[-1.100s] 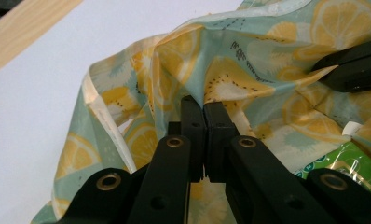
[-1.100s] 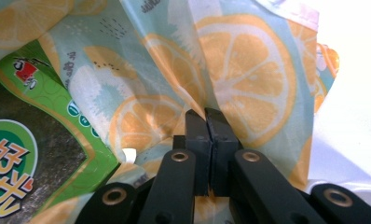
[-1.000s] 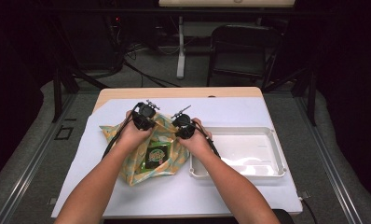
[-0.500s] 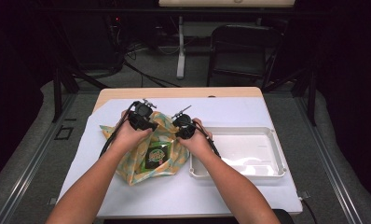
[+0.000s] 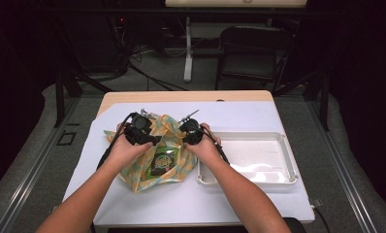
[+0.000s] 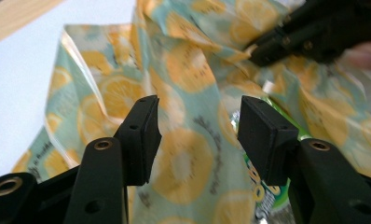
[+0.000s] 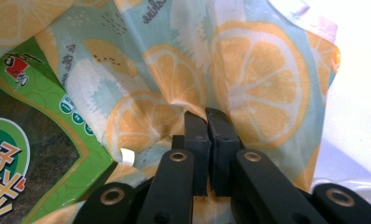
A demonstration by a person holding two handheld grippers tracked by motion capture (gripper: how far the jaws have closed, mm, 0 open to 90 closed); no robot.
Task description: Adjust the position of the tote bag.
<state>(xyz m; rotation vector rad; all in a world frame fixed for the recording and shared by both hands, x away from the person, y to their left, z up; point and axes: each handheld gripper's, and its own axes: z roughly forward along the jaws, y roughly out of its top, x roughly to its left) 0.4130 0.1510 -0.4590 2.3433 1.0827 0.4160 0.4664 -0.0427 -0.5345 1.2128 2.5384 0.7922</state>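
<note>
A bag [image 5: 168, 127] printed with lemon slices lies crumpled on the white mat, and a green snack packet [image 5: 163, 160] shows inside it. My left gripper [image 5: 155, 141] hovers over the bag's left part. Its jaws have just been opening, and they stand wide apart in the left gripper view [image 6: 197, 135]. The bag fabric [image 6: 183, 70] lies beyond the pads, untouched. My right gripper [image 7: 206, 116] is shut on a fold of the bag [image 7: 258, 79] beside the packet [image 7: 34, 154]. The same right gripper [image 6: 263, 51] pinches the bag's far edge in the left gripper view.
A white tray [image 5: 278, 145] sits just right of the bag, close to the person's right hand. The white mat [image 5: 239, 116] covers most of the wooden table. A dark chair [image 5: 251, 53] and cables stand on the floor beyond the far edge.
My left gripper has opened, let go of the bag and shifted a little to the left. The right gripper has stayed shut on the bag in the same place.
</note>
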